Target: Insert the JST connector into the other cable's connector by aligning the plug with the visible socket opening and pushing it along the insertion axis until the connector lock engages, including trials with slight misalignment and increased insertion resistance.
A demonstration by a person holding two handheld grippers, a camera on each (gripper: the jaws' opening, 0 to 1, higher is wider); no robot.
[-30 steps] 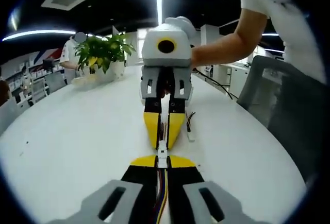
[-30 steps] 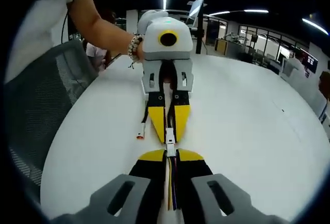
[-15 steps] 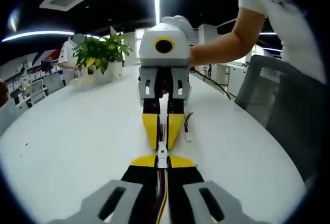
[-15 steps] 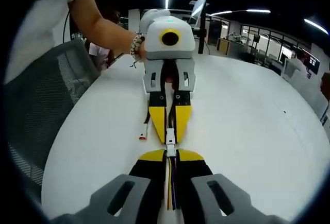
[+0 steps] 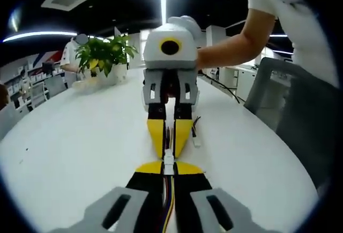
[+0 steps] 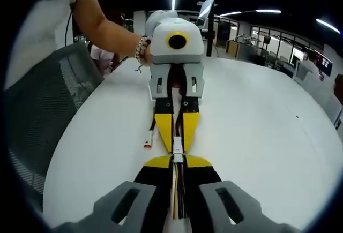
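Two small white plastic connectors [image 5: 169,159] meet tip to tip above the white counter [image 5: 75,142], each gripped in my closed left claw [image 5: 169,167] and right claw [image 6: 177,162]; any tilt could jam them before locking.

Two white JST connectors [image 5: 169,158] [image 6: 177,150] are meeting end to end, sitting between the tips of the two facing pairs of tongs. Coloured cable wires [image 5: 168,201] [image 6: 176,187] are trailing back between the near jaws in each view.
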